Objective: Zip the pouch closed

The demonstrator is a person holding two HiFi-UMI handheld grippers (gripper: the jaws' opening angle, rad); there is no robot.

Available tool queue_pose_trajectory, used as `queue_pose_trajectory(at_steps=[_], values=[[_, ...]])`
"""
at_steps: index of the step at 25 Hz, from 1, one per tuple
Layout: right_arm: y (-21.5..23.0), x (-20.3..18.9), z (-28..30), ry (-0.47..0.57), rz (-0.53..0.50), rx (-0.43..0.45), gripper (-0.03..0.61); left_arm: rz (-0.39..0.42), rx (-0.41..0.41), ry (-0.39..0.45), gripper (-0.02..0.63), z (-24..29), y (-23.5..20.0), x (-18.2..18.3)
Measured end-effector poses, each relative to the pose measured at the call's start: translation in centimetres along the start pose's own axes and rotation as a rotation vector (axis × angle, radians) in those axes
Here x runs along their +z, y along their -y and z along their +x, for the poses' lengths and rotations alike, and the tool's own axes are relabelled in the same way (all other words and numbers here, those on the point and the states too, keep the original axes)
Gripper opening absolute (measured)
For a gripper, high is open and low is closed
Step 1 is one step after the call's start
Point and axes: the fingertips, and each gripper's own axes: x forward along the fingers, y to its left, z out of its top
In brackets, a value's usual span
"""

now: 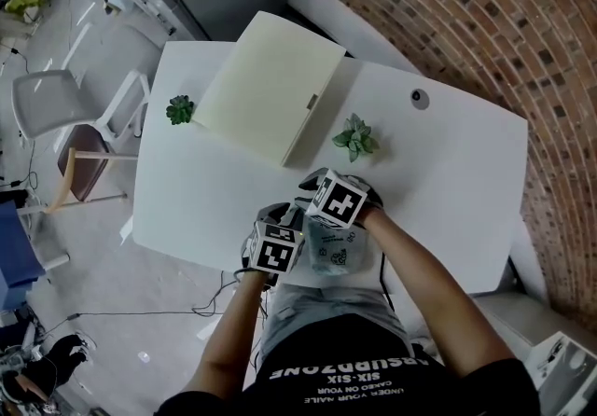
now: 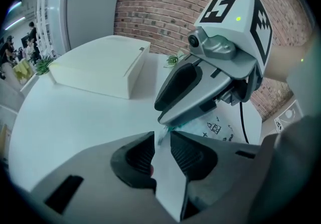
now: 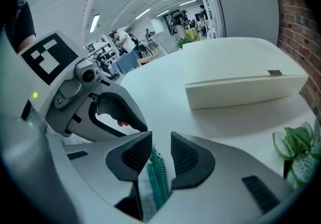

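A clear pouch point(image 1: 331, 251) with small dark print lies at the near edge of a white table point(image 1: 215, 190), right in front of the person, with both grippers down on it. The left gripper point(image 2: 161, 140) points steeply down at the pouch's left end; its fingers stand a narrow way apart, and a thin see-through edge of the pouch pokes up into the gap between them without being squeezed. The right gripper point(image 3: 161, 150) sits just beside it, to its right and a little farther from the person. Its fingers are also spread, and the pouch's green zipper point(image 3: 159, 175) runs up between them, close against the left pad, with open space on the other side. The two marker cubes nearly touch in the head view. Farther back on the table a flat cream box point(image 1: 270, 83) lies at an angle, with one small green plant point(image 1: 179, 109) at its left corner and another point(image 1: 355, 138) near its right end. A brick wall point(image 1: 448, 13) curves behind the table
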Motion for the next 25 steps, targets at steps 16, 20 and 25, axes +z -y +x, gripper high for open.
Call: queue_pose_trajectory(at_steps=[16,20,25], values=[[4.0,-1.0,-1.7,0.064,0.199,-0.125,0.067,0.023,-0.044,-0.048,0.035,0.9,-0.4,-0.6],[2.3,-0.2,-0.5,0.068,0.229,-0.053,0.091,0.027,-0.051,-0.050,0.034,1.0,-0.3,-0.6],[2.4,-1.1,0.6,0.016,0.226,-0.108,0.052,0.039,-0.052,-0.053,0.034,1.0,-0.2,-0.5]])
